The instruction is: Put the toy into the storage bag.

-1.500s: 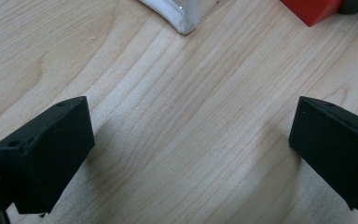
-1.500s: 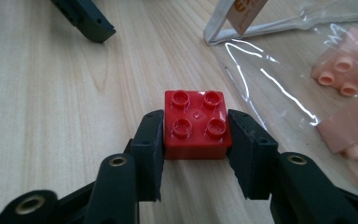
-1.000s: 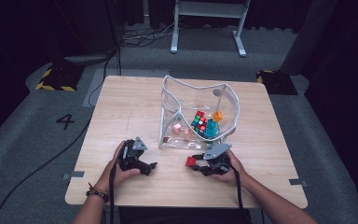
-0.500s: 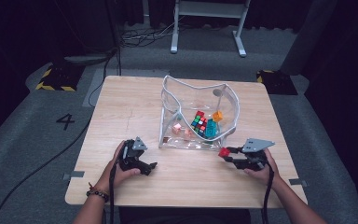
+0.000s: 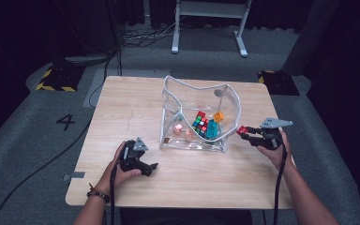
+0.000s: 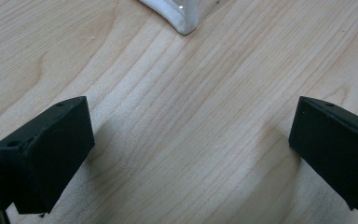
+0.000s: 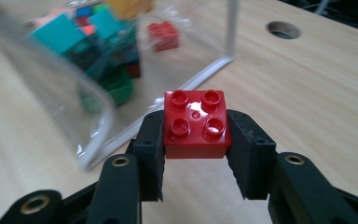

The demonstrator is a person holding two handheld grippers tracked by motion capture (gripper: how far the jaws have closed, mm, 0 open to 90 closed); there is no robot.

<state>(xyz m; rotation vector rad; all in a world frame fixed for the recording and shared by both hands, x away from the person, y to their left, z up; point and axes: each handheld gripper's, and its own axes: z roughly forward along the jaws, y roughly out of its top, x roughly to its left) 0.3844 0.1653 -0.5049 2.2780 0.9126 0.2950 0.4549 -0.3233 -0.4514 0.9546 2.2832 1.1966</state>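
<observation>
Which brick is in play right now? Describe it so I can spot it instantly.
Find the clear bag standing mid-table; just off its right side, the right gripper clamps a red brick. It has four studs, and sits outside the bag.

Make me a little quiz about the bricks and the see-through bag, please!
1. True or false: the right gripper is shut on a red brick.
2. How do the left gripper's jaws stand? A. shut on a cube B. open over bare table C. inside the bag
3. How many studs show on top of the red brick?

Key
1. True: a jaw presses each side of it.
2. B: they are wide apart near the bag's corner.
3. Four.
</observation>
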